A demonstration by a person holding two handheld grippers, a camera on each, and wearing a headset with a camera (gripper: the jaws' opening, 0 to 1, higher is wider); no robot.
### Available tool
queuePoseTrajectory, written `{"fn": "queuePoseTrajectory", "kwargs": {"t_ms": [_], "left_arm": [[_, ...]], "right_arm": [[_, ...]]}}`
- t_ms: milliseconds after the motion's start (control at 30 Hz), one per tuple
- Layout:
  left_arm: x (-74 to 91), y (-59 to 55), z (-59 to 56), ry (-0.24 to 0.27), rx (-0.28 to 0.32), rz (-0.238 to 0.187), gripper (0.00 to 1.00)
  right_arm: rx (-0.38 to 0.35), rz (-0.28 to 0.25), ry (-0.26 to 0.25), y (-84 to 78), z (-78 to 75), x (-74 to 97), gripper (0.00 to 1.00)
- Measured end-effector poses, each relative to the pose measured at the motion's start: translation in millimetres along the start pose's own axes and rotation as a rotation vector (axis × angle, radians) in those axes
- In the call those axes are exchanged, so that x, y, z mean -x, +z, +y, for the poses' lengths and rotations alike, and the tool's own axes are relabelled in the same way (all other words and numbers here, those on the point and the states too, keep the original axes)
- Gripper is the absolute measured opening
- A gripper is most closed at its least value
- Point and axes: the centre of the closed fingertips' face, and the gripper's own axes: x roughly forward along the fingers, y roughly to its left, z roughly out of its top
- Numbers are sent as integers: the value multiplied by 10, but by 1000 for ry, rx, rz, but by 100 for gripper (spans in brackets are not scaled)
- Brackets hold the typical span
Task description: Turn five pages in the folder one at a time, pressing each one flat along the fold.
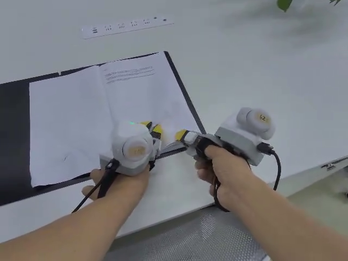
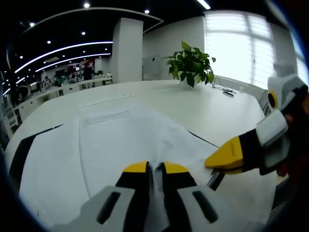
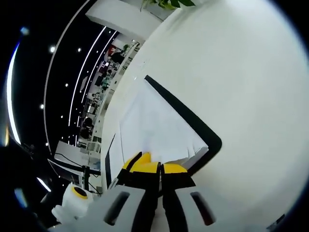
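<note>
Yellow-tipped left gripper (image 2: 155, 167) rests, jaws closed, on a white page (image 1: 81, 125) of the black folder (image 1: 11, 136). The right gripper (image 3: 157, 167), jaws together too, meets its near-right corner. The folder lies open on the pale counter (image 1: 272, 65), with faint print toward its far edge.

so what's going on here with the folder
A person is working on an open folder on a white table, one hand-held gripper in each hand. The left hand-held gripper, jaws shut, rests on the right-hand page near its bottom edge. The right hand-held gripper, also shut, sits at that page's lower right corner, seemingly about to lift it.
</note>
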Motion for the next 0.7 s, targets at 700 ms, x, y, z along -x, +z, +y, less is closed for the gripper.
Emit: {"fn": "queuePoseTrajectory", "kwargs": {"t_ms": [700], "left_arm": [[664, 306, 481, -4, 0, 8, 22]], "right_arm": [[60, -85, 90, 52, 432, 282, 0]]}}
